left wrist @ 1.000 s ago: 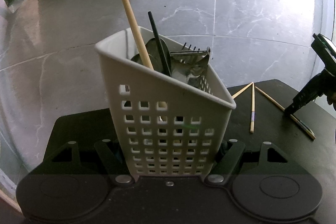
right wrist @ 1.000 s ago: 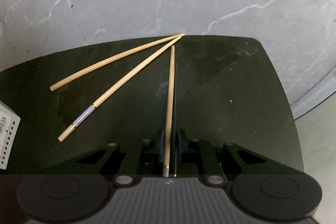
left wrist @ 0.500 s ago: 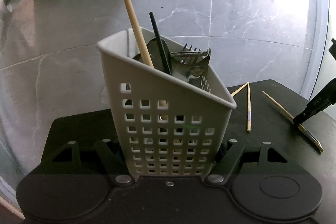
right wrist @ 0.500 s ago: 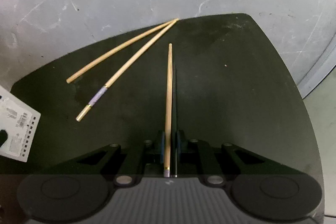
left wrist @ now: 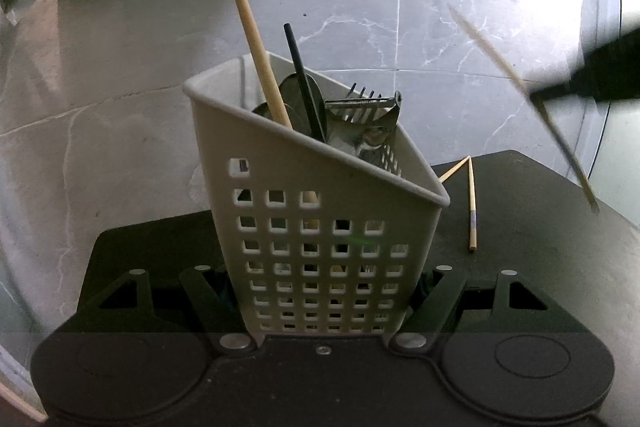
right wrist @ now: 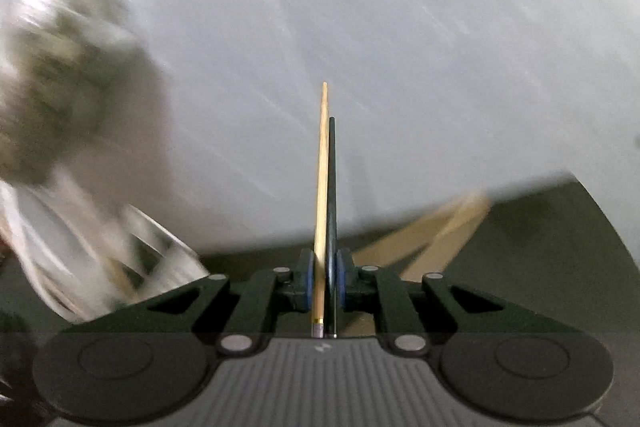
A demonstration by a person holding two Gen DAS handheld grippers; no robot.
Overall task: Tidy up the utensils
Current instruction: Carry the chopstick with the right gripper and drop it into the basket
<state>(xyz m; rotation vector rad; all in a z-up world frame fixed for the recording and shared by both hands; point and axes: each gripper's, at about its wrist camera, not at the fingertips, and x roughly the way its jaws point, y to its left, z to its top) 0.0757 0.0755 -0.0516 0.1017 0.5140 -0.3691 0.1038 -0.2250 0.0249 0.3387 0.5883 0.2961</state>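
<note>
- Left wrist view: the left gripper (left wrist: 320, 291) is clamping the white caddy (left wrist: 320, 227) by its lower walls, one finger on each side, and keeping it upright on the black mat (left wrist: 540, 227).
- The caddy is already holding a wooden chopstick (left wrist: 256, 39), a black chopstick (left wrist: 304, 83), a fork (left wrist: 362, 103) and spoons.
- Two more wooden chopsticks (left wrist: 471, 203) are lying on the mat just right of the caddy, tips meeting.
- At the upper right, blurred, the right gripper (left wrist: 560, 93) is carrying its pair in the air, well clear of the mat.
- Right wrist view: the right gripper (right wrist: 325, 271) is pinching a wooden stick (right wrist: 322, 187) and a black stick (right wrist: 332, 187) side by side between its blue pads (right wrist: 308, 275).
- The caddy is showing only as a smear at the left.
- Judging from this, the step is dropping the pair into the caddy. Doing it well means tipping the sticks tips-down over the open back corner, clear of the fork tines, and letting go only once they are inside, while the left gripper is bracing the caddy against tipping.
</note>
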